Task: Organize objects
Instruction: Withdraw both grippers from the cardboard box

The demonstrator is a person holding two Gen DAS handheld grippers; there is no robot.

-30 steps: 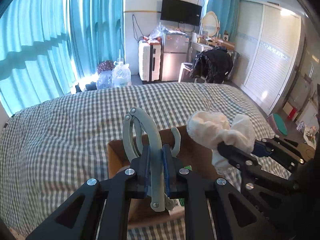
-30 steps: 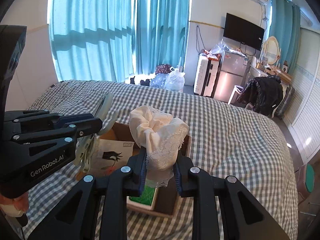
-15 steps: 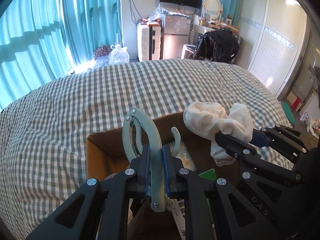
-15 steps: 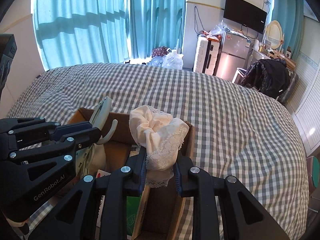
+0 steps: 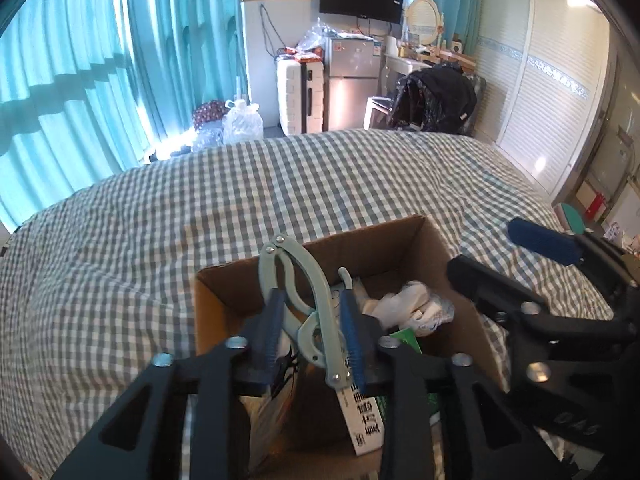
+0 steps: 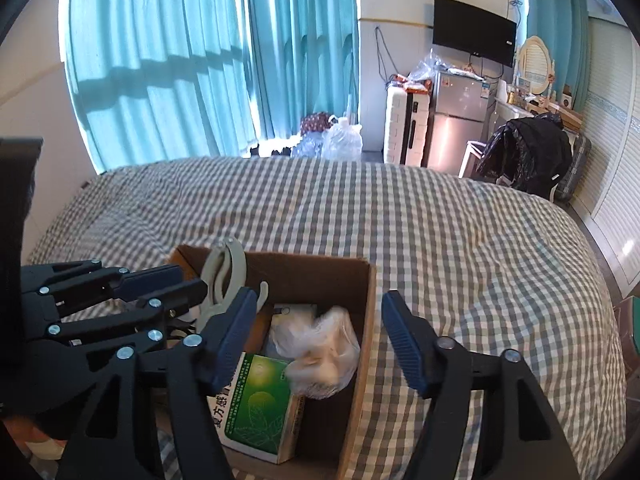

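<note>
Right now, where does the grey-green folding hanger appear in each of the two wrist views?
Left wrist view: the hanger is at lower centre, between the left gripper fingers, above the cardboard box.
Right wrist view: hanger at left of centre, at the box's far left corner.
Shared landmark: the box.

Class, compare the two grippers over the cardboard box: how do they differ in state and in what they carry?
The left gripper has a grey-green folding hanger between its pads; the right gripper carries nothing. The left gripper's jaws stand narrow, the right gripper's spread wide. Both are black with blue pads and sit above the cardboard box.
</note>
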